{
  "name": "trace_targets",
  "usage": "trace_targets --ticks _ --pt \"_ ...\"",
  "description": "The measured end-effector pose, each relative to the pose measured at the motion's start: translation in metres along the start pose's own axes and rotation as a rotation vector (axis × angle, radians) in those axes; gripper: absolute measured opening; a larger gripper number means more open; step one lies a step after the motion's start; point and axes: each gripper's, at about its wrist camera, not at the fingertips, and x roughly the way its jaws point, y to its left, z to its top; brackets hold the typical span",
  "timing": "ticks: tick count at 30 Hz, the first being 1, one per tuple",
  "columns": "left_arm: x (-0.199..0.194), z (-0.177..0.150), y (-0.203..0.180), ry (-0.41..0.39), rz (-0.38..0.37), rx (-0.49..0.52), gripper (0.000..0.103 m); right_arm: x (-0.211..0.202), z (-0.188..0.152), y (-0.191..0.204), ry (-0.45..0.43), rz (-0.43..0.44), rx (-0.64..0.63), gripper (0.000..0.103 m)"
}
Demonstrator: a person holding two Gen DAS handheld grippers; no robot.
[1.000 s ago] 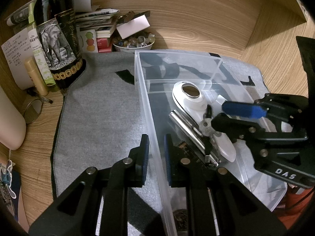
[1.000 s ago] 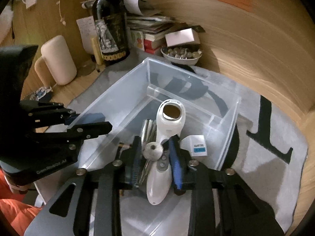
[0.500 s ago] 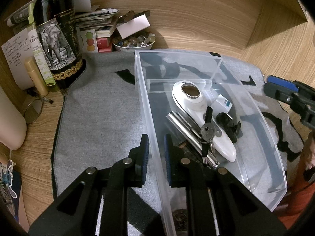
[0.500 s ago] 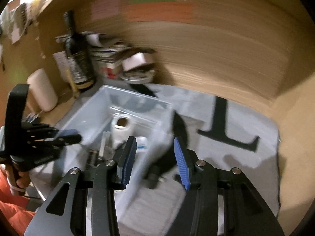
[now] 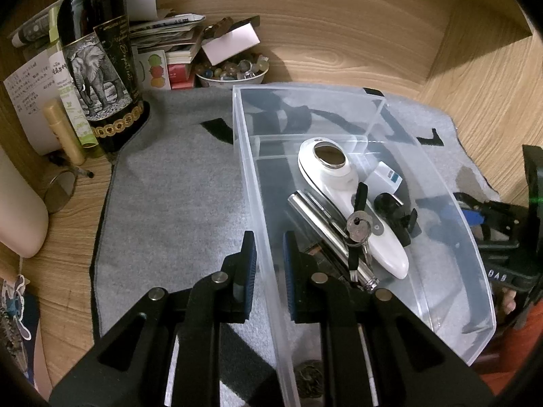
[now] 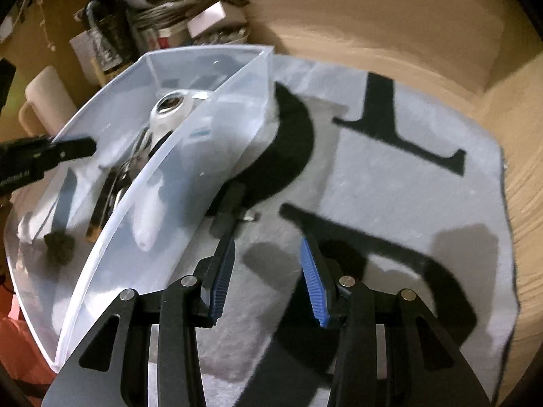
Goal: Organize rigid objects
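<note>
Left tongs (image 5: pixel 268 264) clamped on the near side wall of the clear plastic bin (image 5: pixel 451 203), one pad outside, one inside, wall pinched between them. Bin sits on a grey mat (image 5: pixel 176 203) with black lettering, mat on the wooden worktop (image 5: pixel 492 78). Inside the bin: white handheld device (image 5: pixel 342 196) with a round lens-like head, lying diagonally; silver metal tube (image 5: pixel 325 227) alongside it; key on a ring (image 5: pixel 358 230) resting on top of the device's handle; black clip-like part (image 5: pixel 395 213) just beside the handle; small white box with a blue label (image 5: pixel 385 178) near the device's head. A dark round lump (image 5: pixel 309 376) lies at the bin's near end, detail unclear. Right tongs (image 6: pixel 268 278) are outside the bin, over the bare mat on its far side from the left tongs, pads apart at a moderate gap and nothing between them; that view is motion-blurred. In the left view the right tongs (image 5: pixel 475 218) show only through the bin's far wall. A small dark object (image 6: pixel 237 210) lies on the mat just ahead of the right tongs, next to the bin wall; too blurred to identify. Behind the mat: dark wine bottle (image 5: pixel 98 61) with elephant label, bowl of glass beads (image 5: pixel 234 69), stack of papers and books (image 5: pixel 166 30).
</note>
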Motion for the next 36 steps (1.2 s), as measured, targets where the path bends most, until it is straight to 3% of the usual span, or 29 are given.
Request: trace_targets --ticks 4,7,10,13,17,24,33,36 --pt "-0.001 -0.001 0.000 0.001 0.001 0.001 0.014 0.003 0.001 0.008 0.009 0.016 -0.036 0.039" --pt "-0.001 -0.001 0.000 0.001 0.003 0.001 0.014 0.010 0.003 0.009 0.008 -0.023 -0.053 0.042" --pt "-0.001 -0.001 0.000 0.000 -0.002 0.002 0.014 0.013 0.008 -0.003 0.006 -0.036 0.001 0.043" --pt "-0.002 -0.002 0.000 0.000 -0.003 0.003 0.014 0.012 0.010 -0.019 -0.002 -0.105 0.062 0.043" --pt "-0.002 -0.003 0.001 -0.001 -0.008 0.000 0.014 0.004 0.009 -0.031 -0.011 -0.048 0.124 0.043" --pt "-0.003 -0.004 0.002 -0.004 -0.013 -0.003 0.014 0.011 0.015 0.000 0.007 0.020 -0.008 0.043" --pt "-0.003 -0.004 0.002 -0.007 -0.013 -0.005 0.014 0.033 0.033 -0.009 0.005 -0.019 -0.033 0.042" --pt "-0.004 -0.004 0.002 -0.008 -0.017 -0.009 0.014 0.036 0.037 -0.007 -0.008 -0.027 -0.041 0.034"
